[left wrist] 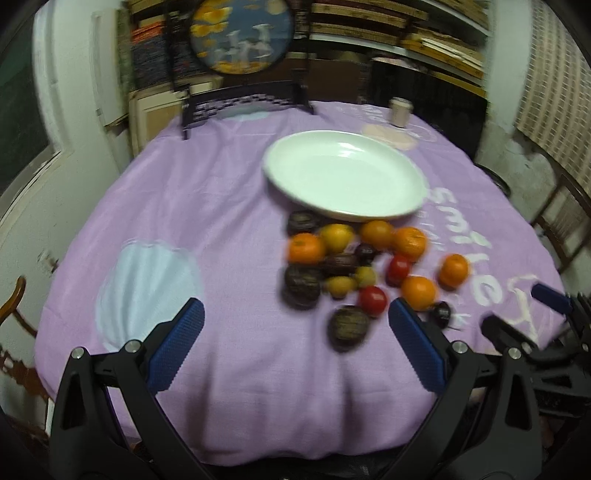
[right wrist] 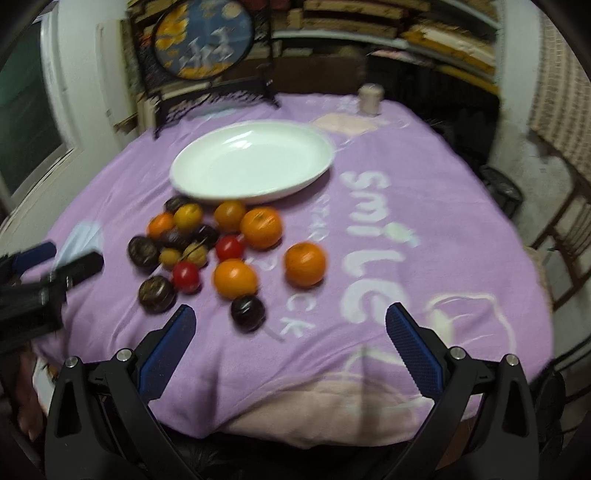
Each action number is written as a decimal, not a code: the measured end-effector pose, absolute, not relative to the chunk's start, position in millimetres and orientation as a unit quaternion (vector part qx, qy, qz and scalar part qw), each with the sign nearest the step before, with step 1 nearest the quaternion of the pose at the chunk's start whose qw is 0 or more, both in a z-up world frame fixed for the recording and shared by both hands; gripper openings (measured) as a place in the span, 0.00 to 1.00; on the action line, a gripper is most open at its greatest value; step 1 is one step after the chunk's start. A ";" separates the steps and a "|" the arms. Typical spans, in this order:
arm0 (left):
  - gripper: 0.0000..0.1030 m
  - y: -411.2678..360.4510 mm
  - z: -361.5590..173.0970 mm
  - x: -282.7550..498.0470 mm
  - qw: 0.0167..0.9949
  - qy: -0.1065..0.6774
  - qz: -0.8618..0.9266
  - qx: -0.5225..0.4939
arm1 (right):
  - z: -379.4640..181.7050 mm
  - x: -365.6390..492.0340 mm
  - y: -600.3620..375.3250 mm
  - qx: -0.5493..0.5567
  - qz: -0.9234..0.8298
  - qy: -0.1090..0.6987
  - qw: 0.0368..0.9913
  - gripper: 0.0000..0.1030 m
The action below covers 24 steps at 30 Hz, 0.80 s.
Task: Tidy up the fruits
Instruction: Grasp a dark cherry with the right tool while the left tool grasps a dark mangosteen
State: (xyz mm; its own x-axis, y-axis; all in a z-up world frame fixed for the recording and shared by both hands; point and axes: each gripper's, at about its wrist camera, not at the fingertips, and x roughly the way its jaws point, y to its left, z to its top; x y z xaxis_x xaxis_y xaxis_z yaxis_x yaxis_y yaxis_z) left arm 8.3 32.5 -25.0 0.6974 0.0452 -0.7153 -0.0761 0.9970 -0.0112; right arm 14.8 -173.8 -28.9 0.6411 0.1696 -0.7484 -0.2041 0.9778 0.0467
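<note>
Task start — my left gripper [left wrist: 295,317] and right gripper [right wrist: 291,325] both spread, holding nothing; white plate [right wrist: 207,184] bare; every fruit [right wrist: 235,277] clustered on the cloth just before it — all unsorted.

**A cluttered room around a purple-draped table**

A purple tablecloth [left wrist: 229,229] covers the table, printed with white lettering [right wrist: 373,236] and a pale shell shape [left wrist: 147,288]. At the far edge stands a round painted panel [left wrist: 242,35] in a dark ornate stand, blue with orange blossoms and white figures. Behind it, shelves [left wrist: 436,40] hold stacked books and flat boxes. A small pale cup [right wrist: 370,99] sits near the far right corner of the cloth. White walls [left wrist: 77,110] flank the scene, scuffed low down; a window [right wrist: 26,122] shows at left. A wooden chair [left wrist: 565,221] stands to the right. The light is dim and indoor.
</note>
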 end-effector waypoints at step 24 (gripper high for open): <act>0.94 13.0 -77.8 22.3 0.885 0.463 -0.052 -0.030 | -66.7 40.7 -171.3 -0.019 0.162 0.453 0.876 0.30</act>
State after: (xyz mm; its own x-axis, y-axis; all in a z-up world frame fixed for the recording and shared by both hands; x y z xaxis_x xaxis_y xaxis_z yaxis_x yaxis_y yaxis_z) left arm 22.3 13.0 -77.8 0.5666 -0.1197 -0.8153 0.0636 0.9928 -0.1016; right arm 40.7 -171.3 -66.7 0.5363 0.2672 -0.8006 -0.3018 0.9466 0.1137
